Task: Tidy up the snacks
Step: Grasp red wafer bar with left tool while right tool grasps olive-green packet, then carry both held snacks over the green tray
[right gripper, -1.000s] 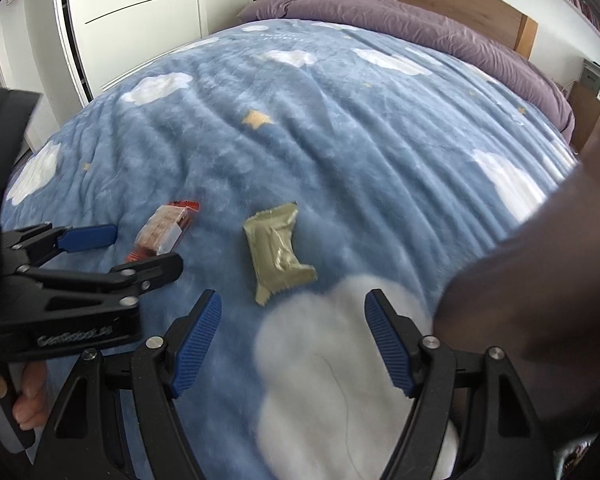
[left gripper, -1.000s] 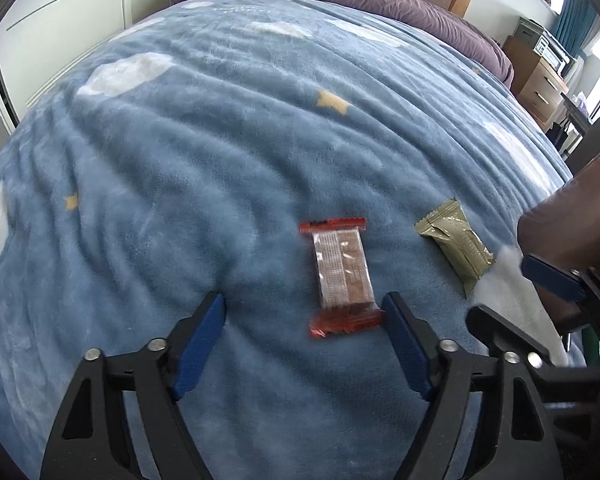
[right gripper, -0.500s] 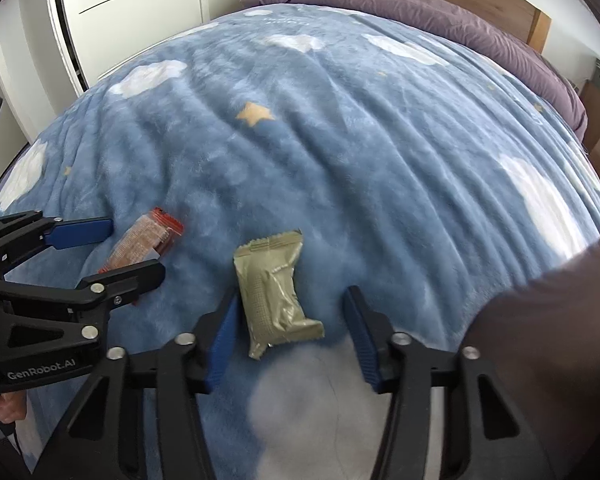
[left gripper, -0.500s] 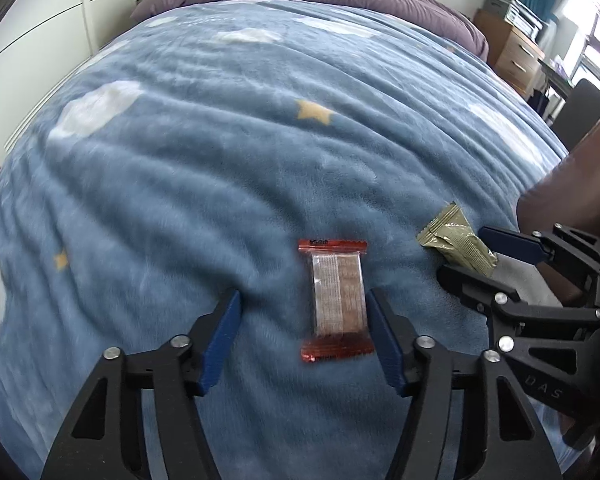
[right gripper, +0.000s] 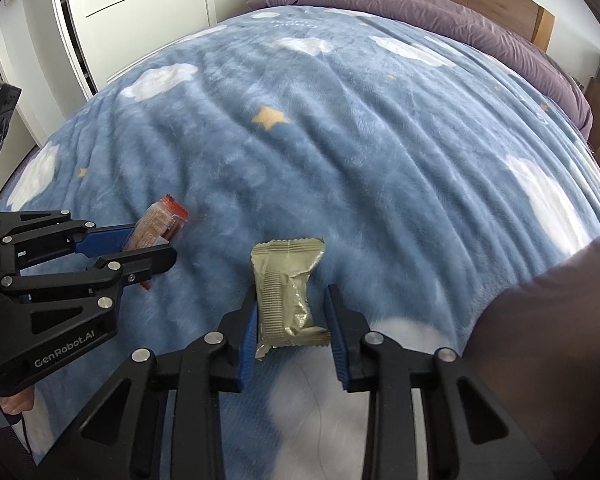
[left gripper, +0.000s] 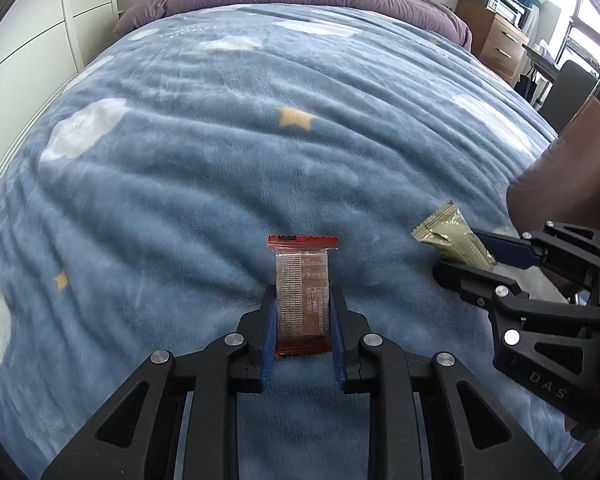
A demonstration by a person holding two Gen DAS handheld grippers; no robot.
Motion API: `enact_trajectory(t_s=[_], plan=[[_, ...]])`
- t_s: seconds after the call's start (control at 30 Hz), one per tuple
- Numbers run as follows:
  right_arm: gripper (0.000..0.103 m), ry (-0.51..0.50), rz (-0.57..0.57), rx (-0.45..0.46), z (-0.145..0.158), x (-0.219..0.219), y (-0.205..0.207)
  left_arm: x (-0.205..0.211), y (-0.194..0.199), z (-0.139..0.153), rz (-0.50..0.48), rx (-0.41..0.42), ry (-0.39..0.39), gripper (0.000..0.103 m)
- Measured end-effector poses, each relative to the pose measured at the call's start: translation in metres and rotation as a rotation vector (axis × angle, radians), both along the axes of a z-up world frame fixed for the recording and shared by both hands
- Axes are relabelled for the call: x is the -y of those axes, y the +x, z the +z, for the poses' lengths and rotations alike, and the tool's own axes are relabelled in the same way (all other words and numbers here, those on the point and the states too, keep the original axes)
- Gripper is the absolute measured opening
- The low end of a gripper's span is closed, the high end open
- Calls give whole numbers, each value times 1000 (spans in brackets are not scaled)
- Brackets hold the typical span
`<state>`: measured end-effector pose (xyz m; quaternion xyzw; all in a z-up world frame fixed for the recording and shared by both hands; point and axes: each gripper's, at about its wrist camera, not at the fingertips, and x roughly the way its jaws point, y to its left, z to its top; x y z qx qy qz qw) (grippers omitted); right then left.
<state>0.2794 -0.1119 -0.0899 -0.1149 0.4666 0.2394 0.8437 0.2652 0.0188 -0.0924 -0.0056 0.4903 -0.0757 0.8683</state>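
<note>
Low in the centre of the left wrist view, the left hand-held gripper is clamped on a red-ended snack bar, its blue pads pressing both long sides of the clear wrapper. The bar lies on a blue blanket with white clouds and yellow stars, spread over a bed. At the right of this frame, the right hand-held gripper reaches around an olive-green snack packet.

Low in the centre of the right wrist view, the same green packet sits between that gripper's fingers. Its jaws are narrow and closing; the left pad touches the packet, while the right pad stands just beside it. At centre left the other gripper holds the bar. A purple duvet lies across the top of the frame.
</note>
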Motion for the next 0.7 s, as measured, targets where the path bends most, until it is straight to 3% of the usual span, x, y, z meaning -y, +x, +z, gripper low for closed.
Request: enact_trajectory(t_s=[0.3, 0.7], plan=[[14, 43, 1, 24, 26, 8, -36, -1, -28, 23, 17, 35, 32, 19], [14, 94, -12, 17, 50, 49, -121, 27, -105, 44, 13, 27, 54, 19]])
